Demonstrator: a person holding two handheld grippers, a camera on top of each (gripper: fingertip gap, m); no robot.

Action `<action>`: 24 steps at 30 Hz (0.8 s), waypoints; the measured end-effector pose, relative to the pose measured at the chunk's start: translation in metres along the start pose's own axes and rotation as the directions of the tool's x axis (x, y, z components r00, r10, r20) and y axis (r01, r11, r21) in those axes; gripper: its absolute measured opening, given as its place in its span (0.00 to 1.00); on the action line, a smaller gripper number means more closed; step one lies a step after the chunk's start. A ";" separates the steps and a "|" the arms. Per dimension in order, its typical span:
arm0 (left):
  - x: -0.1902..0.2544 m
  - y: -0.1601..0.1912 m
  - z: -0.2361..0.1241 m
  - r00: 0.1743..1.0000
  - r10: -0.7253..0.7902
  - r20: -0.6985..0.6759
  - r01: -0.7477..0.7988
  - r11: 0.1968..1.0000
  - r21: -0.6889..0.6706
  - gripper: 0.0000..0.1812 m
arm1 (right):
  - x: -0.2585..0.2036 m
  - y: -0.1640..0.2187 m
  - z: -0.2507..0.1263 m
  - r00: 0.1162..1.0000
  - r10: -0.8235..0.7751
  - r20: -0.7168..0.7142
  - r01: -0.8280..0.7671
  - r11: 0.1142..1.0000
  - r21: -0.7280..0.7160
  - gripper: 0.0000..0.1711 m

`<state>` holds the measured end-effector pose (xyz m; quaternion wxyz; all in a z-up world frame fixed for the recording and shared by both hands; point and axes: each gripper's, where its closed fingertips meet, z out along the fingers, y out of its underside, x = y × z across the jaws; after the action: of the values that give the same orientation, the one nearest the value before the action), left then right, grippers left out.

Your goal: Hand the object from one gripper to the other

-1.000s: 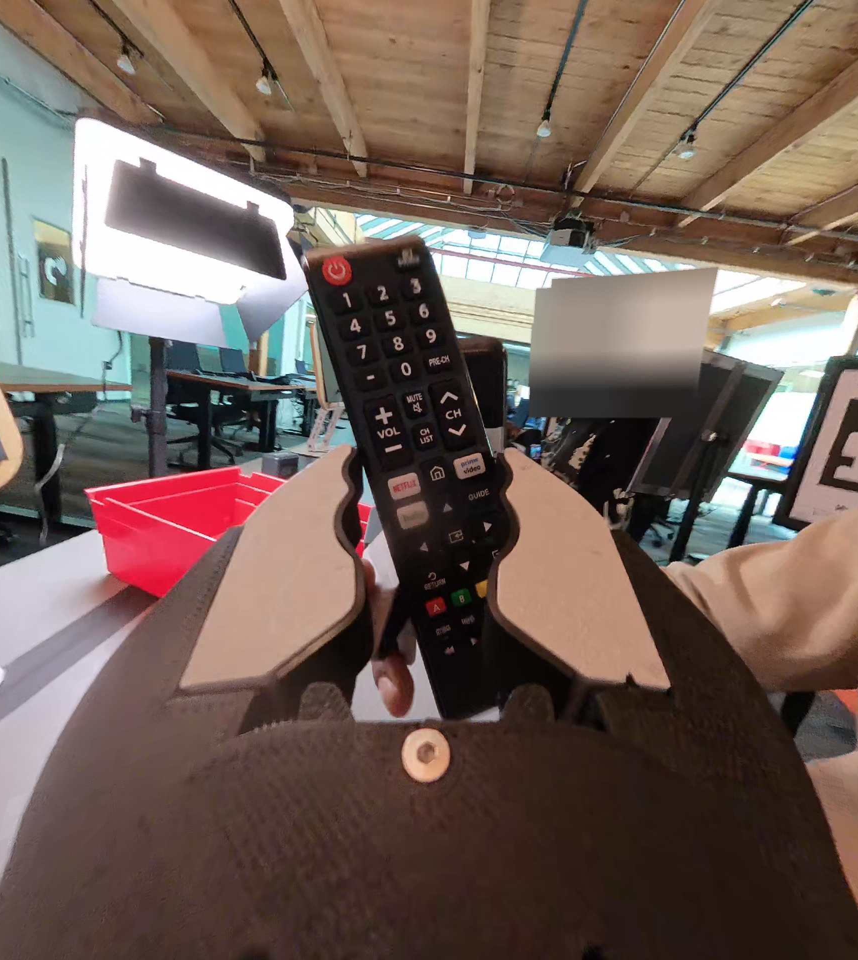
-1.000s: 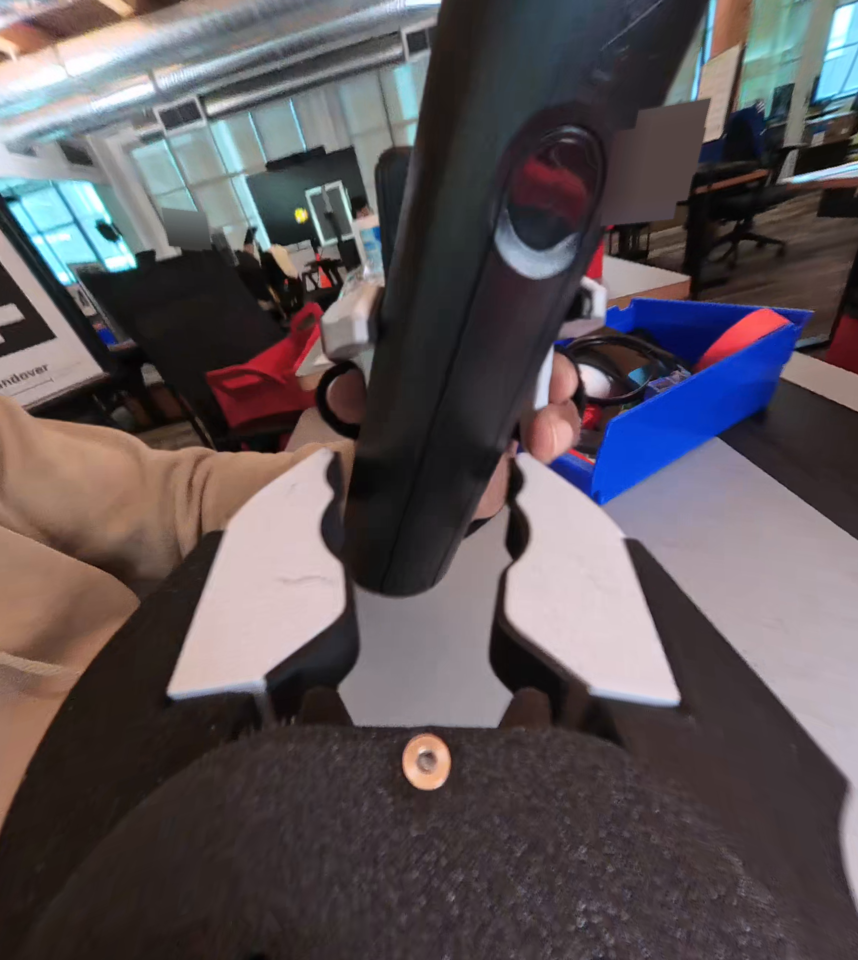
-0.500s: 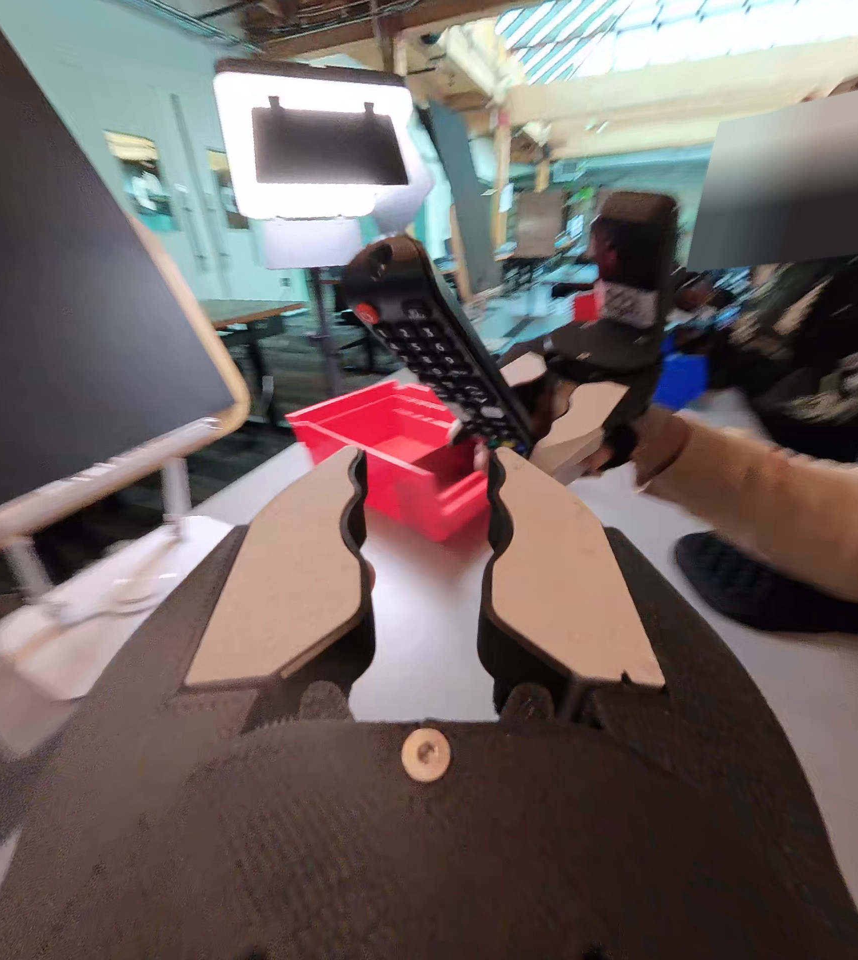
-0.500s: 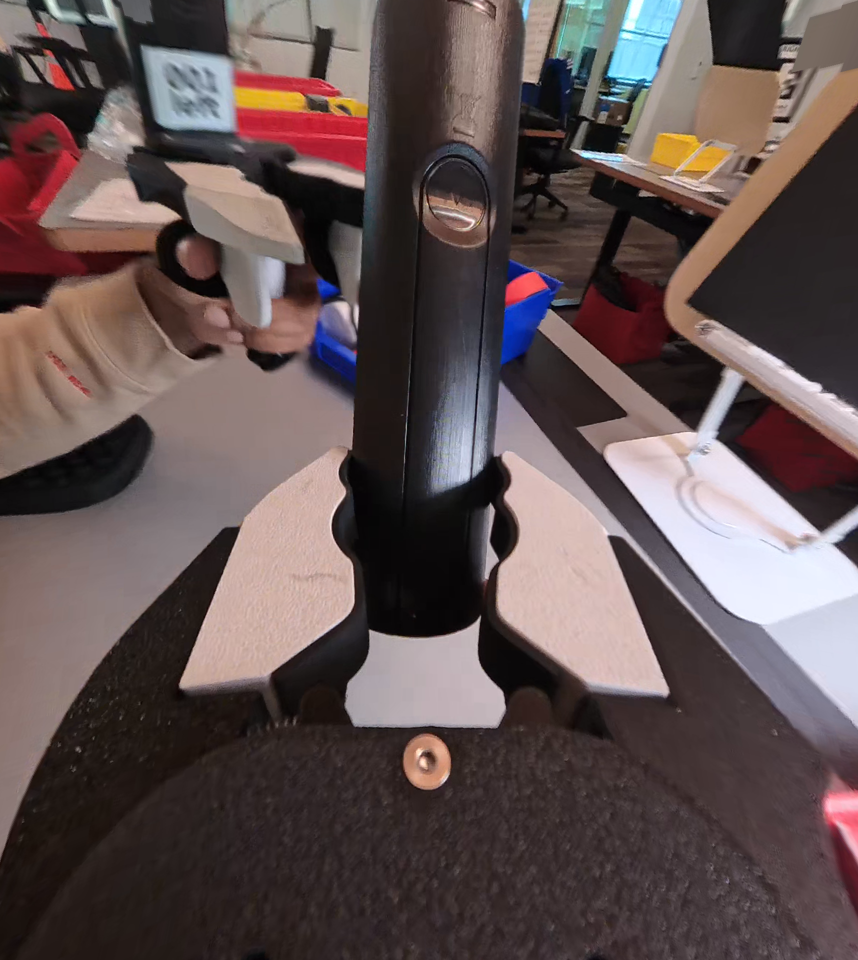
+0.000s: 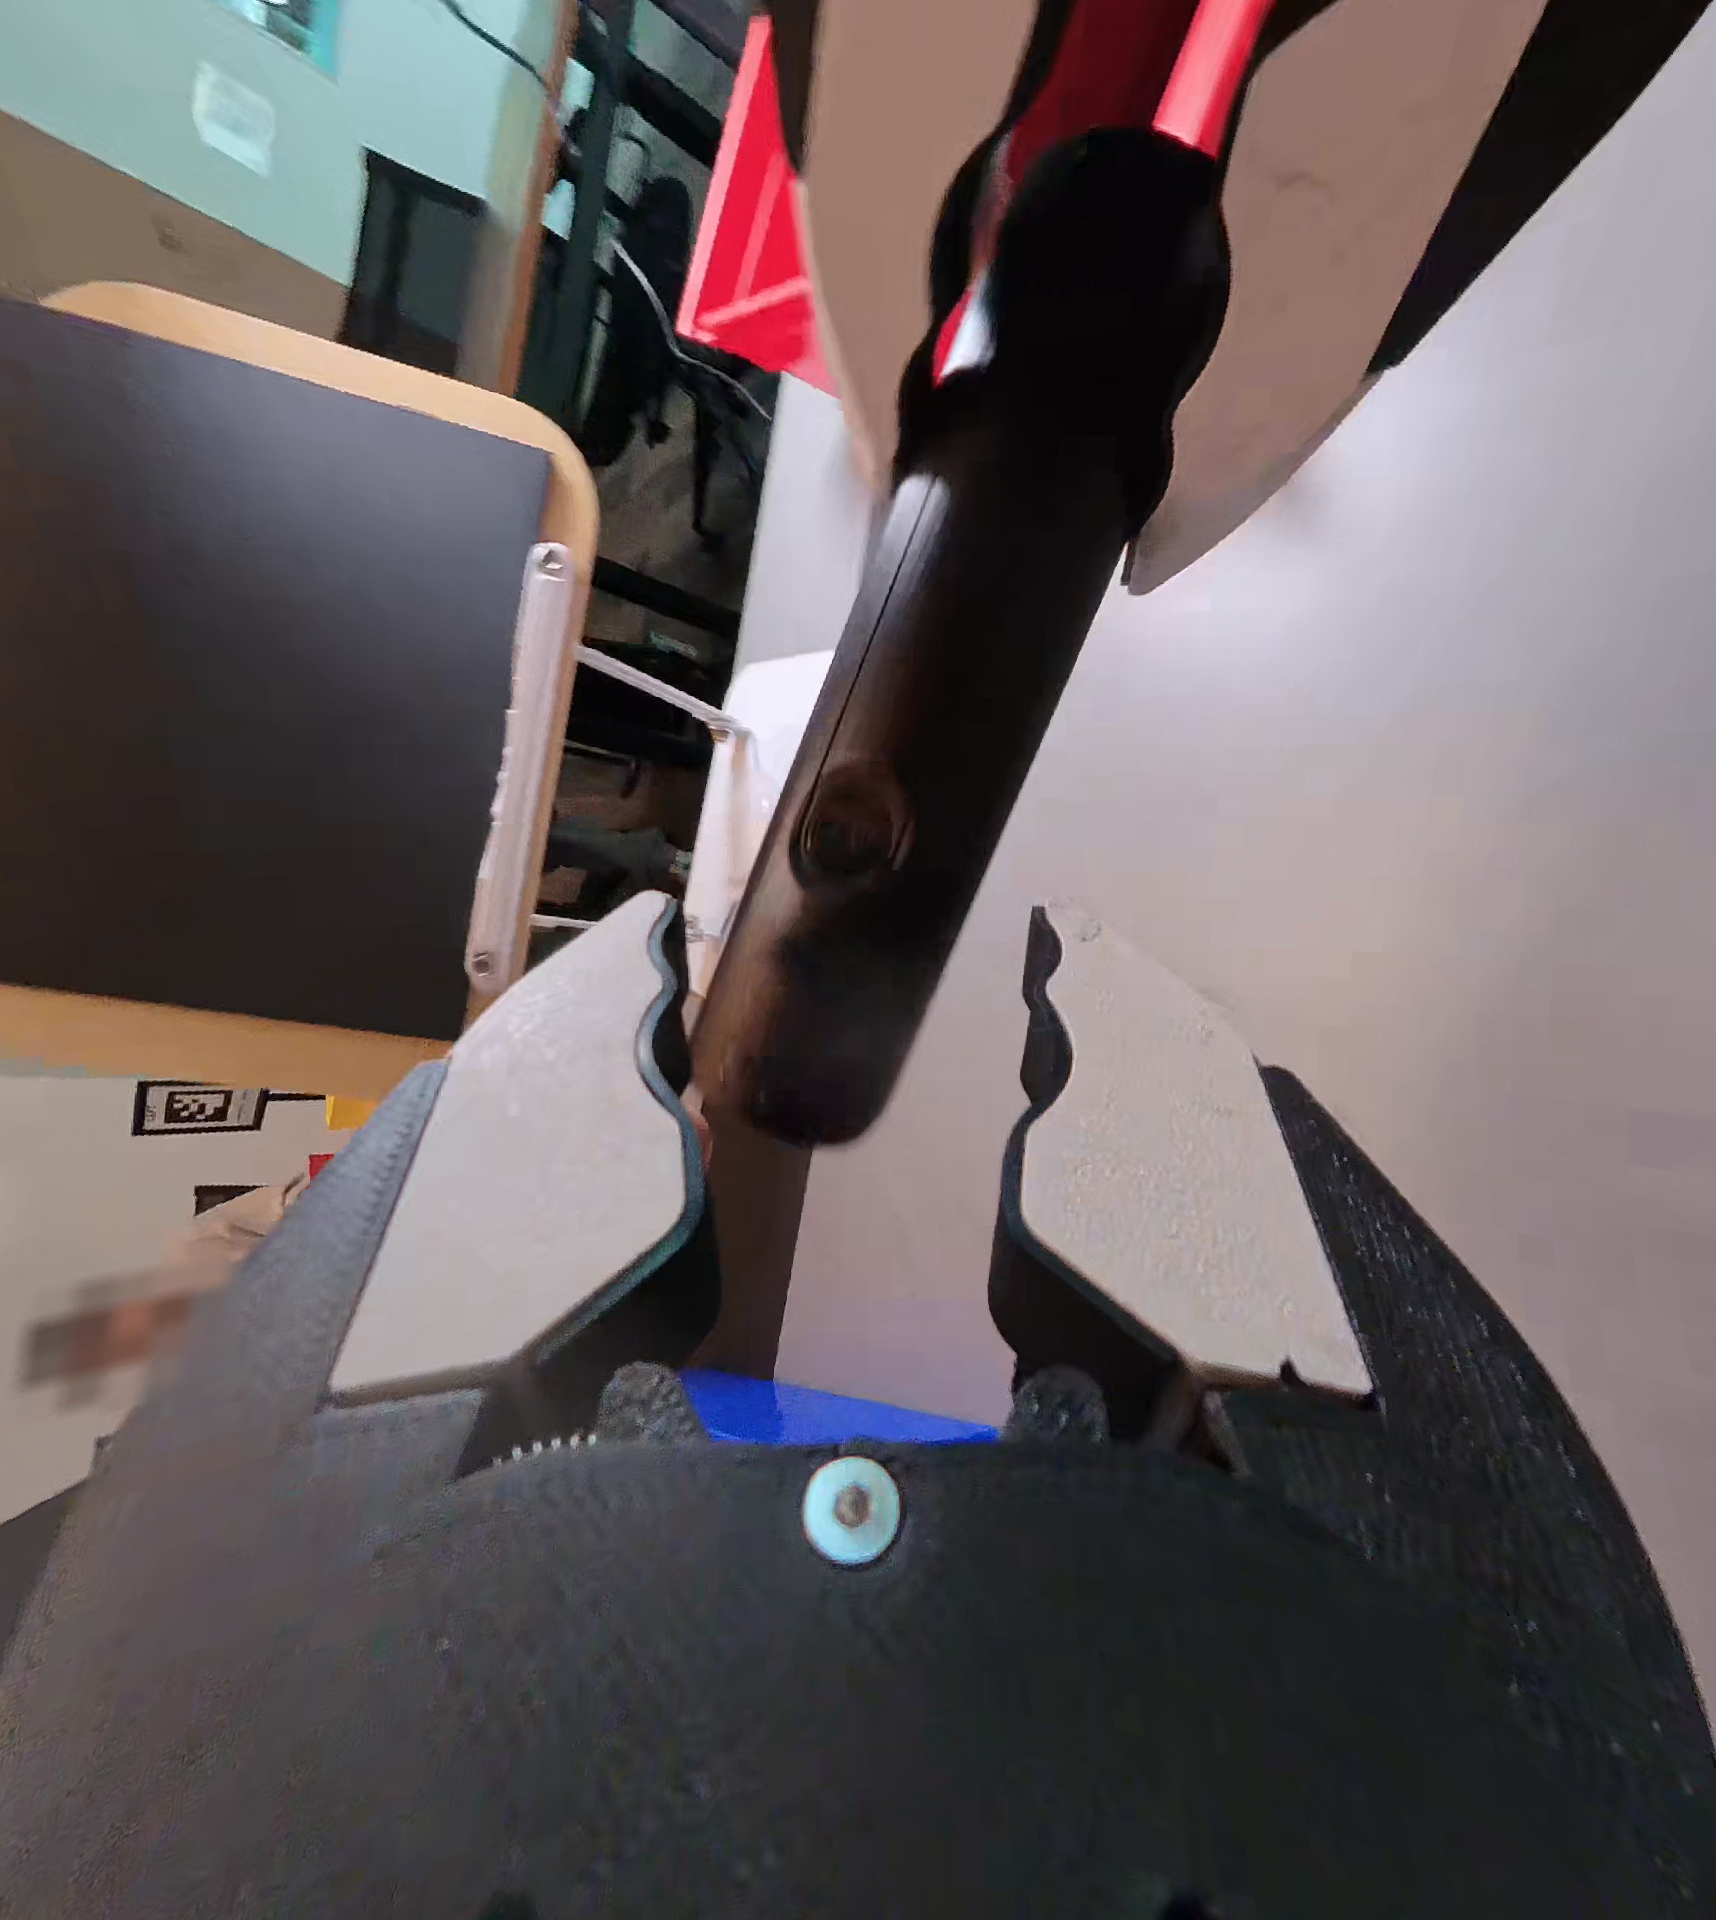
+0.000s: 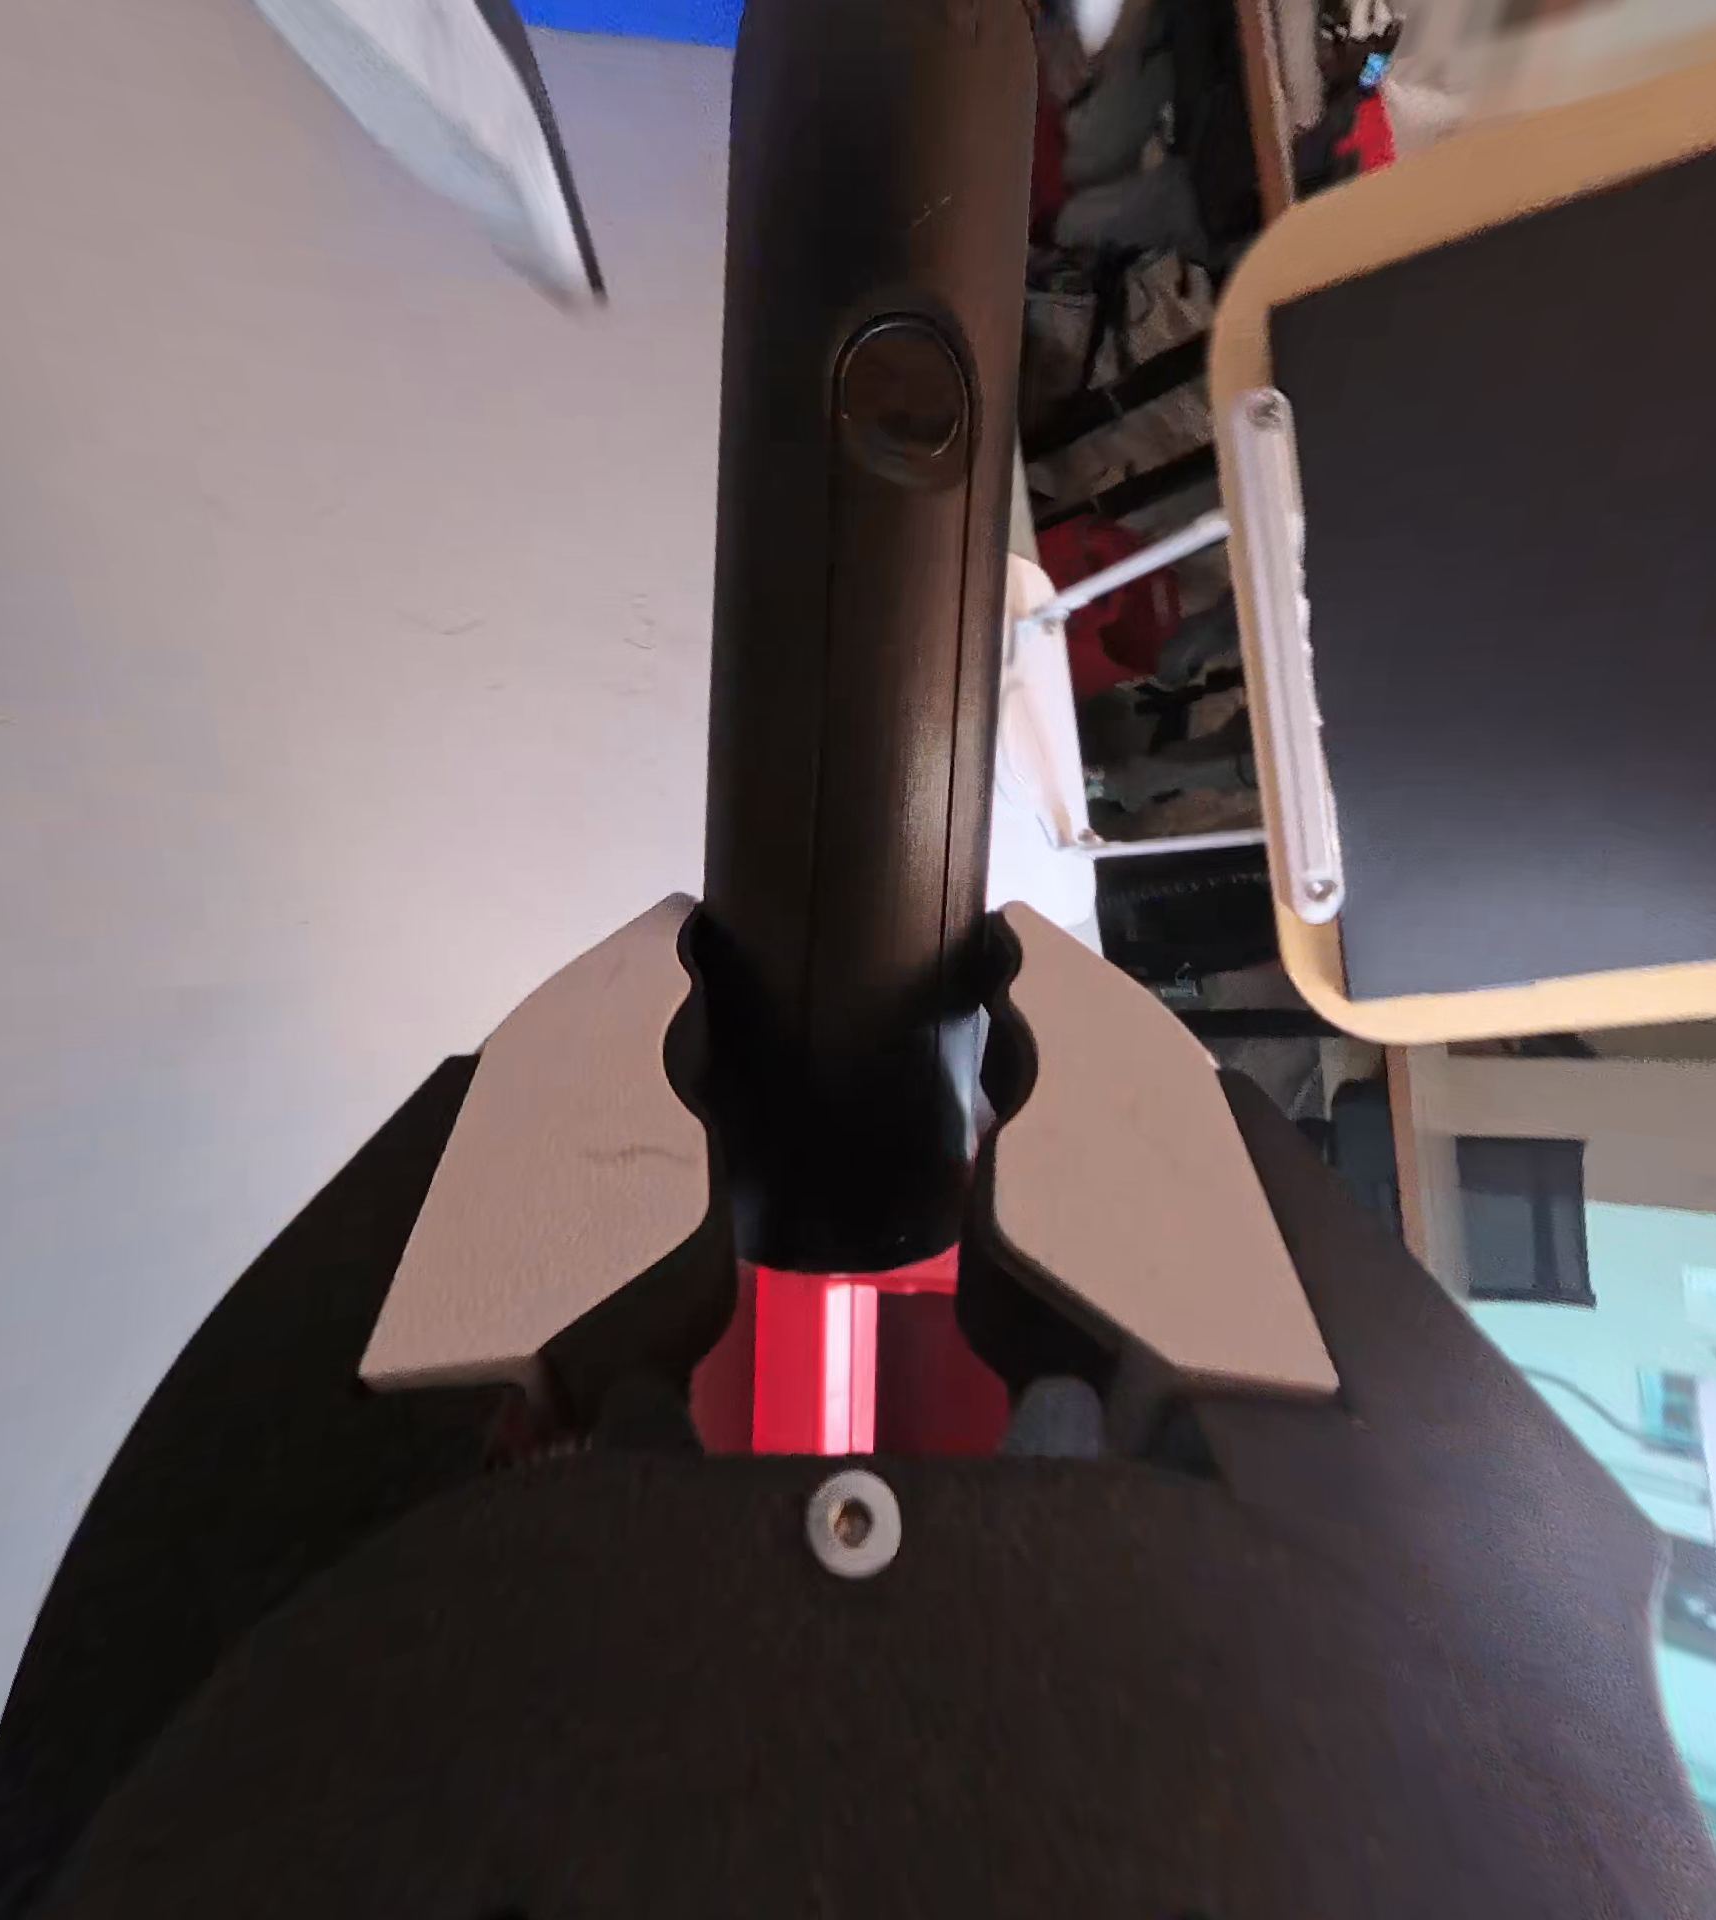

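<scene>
Right tongs (image 6: 849,1049) clamping remote (image 6: 849,623) at lower centre, presenting free end. Left tongs (image 5: 854,1029) gaping wide, straddling remote's tip (image 5: 812,1039), lining up for receiving grip; one finger touching.

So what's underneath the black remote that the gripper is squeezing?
Behind the remote held in the right hand-held gripper, a red bin shows. Its inside stays hidden, and the remote's buttons face away.

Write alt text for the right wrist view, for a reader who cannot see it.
The right gripper is clamped on one end of a long black plastic remote control, seen from its smooth back, which extends straight away over a pale grey table. A dark panel with a light wooden frame stands at right.
</scene>
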<state>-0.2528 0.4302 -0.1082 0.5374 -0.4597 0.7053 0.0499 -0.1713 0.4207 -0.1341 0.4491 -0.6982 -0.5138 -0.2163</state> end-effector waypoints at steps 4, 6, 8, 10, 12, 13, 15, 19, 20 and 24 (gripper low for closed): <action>0.026 0.012 0.016 0.993 0.090 -0.078 -0.096 0.992 -0.083 0.40 | -0.031 -0.018 0.005 0.991 -0.086 0.103 0.078 0.993 0.084 0.29; 0.040 0.017 0.020 0.985 0.097 -0.145 -0.115 0.987 -0.115 0.34 | -0.042 -0.025 0.001 0.982 -0.101 0.160 0.079 0.988 0.136 0.29; 0.048 0.017 0.021 0.978 0.111 -0.177 -0.130 0.987 -0.095 0.28 | -0.043 -0.027 -0.002 0.979 -0.084 0.185 0.056 0.987 0.153 0.29; 0.049 0.012 0.021 0.979 0.061 -0.196 -0.072 0.996 -0.046 0.28 | -0.043 -0.027 -0.008 0.974 -0.060 0.218 0.019 0.983 0.184 0.29; 0.042 0.006 0.019 0.983 0.017 -0.184 -0.012 1.000 0.028 0.28 | -0.034 -0.036 -0.017 0.976 -0.006 0.217 -0.053 0.963 0.265 0.30; 0.039 0.001 0.016 0.983 -0.010 -0.181 0.023 0.997 0.072 0.28 | -0.028 -0.041 -0.023 0.975 0.031 0.219 -0.097 0.949 0.300 0.31; 0.030 -0.010 0.008 0.977 -0.079 -0.198 0.113 0.979 0.170 0.28 | -0.011 -0.053 -0.036 0.972 0.110 0.210 -0.184 0.908 0.376 0.35; 0.012 -0.028 -0.008 0.947 -0.218 -0.235 0.287 0.904 0.318 0.26 | 0.021 -0.069 -0.074 0.913 0.270 0.304 -0.399 0.744 0.536 0.38; 0.008 -0.030 -0.012 0.927 -0.263 -0.267 0.347 0.870 0.350 0.26 | 0.030 -0.069 -0.086 0.887 0.304 0.347 -0.457 0.680 0.573 0.37; -0.012 -0.036 -0.029 0.797 -0.429 -0.426 0.598 0.662 0.453 0.26 | 0.064 -0.054 -0.115 0.781 0.406 0.474 -0.623 0.462 0.631 0.35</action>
<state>-0.2484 0.4008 -0.0709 0.5338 -0.4626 0.5953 -0.3830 -0.1782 0.3600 -0.0053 0.6724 -0.5857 -0.3705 0.2598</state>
